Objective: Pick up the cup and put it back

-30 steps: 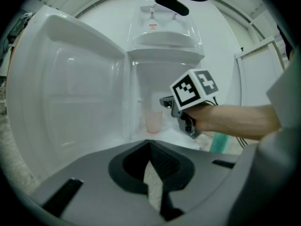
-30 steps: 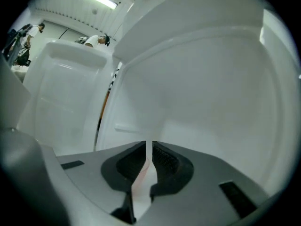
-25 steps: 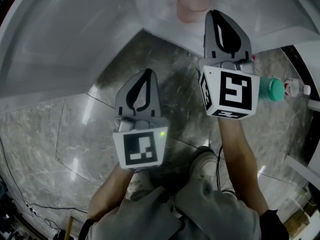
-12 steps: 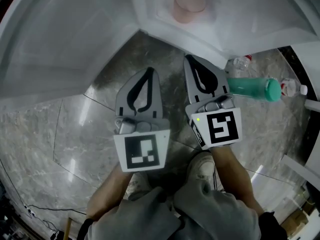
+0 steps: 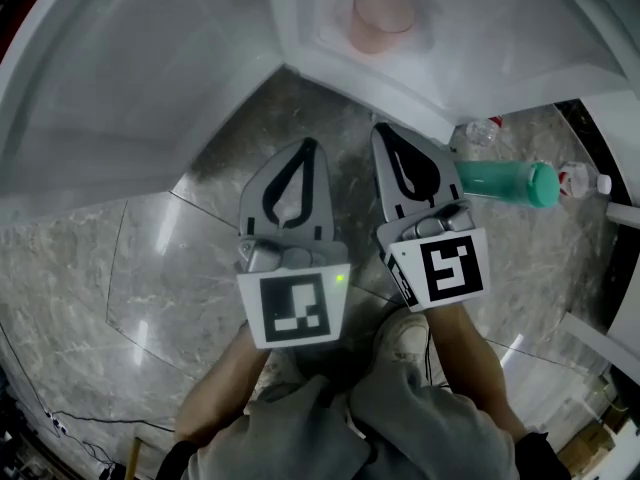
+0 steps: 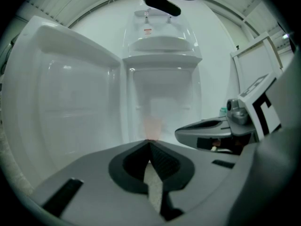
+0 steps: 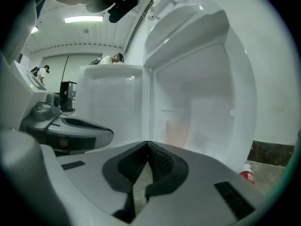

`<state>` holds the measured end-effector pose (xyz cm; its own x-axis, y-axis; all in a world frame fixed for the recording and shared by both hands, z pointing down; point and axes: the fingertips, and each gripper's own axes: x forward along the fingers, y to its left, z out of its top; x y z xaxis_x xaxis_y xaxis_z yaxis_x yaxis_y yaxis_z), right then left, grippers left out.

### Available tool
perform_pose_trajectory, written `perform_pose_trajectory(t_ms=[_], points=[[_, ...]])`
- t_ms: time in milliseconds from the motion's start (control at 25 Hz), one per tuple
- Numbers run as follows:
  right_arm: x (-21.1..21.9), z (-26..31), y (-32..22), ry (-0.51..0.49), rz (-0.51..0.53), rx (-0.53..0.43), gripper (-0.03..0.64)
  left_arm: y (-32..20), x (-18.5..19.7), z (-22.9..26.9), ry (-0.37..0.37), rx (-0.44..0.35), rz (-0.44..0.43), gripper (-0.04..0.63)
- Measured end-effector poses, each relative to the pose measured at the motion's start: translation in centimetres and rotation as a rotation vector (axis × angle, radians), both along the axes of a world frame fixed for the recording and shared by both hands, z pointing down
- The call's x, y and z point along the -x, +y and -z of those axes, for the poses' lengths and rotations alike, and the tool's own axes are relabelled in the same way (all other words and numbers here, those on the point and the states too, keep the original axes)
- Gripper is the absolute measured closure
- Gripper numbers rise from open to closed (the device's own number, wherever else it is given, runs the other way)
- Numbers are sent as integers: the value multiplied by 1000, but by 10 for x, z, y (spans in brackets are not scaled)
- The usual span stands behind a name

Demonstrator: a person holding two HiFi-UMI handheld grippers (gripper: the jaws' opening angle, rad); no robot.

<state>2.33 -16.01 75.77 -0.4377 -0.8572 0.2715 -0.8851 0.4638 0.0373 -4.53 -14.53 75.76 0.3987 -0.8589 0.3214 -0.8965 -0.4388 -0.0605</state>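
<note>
A pale pink cup stands upright on a white shelf inside the open fridge, at the top of the head view. It shows faintly through frosted plastic in the left gripper view and the right gripper view. My left gripper and right gripper hang side by side over the marble floor, short of the fridge and apart from the cup. Both point toward it. The jaws of each meet at their tips with nothing between them.
The fridge door stands open on the left. A green bottle lies on the floor to the right of my right gripper, with a clear red-capped bottle beyond it. Two people stand far off by a counter.
My right gripper has drawn back from near the cup, coming down and toward me until it sits beside the left gripper. The left gripper has stayed about where it was.
</note>
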Motion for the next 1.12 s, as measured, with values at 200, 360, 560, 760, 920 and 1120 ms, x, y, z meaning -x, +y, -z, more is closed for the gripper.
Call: perform_pose_trajectory(t_ms=[200,360,560,760,920,1120], points=[[8,30,3,12,19,-27,606,3,8,15,-5,3,36,583],[19,71,14,51,83,-16,607,3,27,51,-13,-10,82,583],[36,146,32,51,147,20,607,16,40,132,-22,8,102,583],[48,235,52,45,163,66,607,38,31,231,-24,35,68,583],[49,318,58,29,156,78,606,53,30,320,-1,48,80,583],[40,442,64,-2,131,80,607,69,41,448,-20,50,141,583]])
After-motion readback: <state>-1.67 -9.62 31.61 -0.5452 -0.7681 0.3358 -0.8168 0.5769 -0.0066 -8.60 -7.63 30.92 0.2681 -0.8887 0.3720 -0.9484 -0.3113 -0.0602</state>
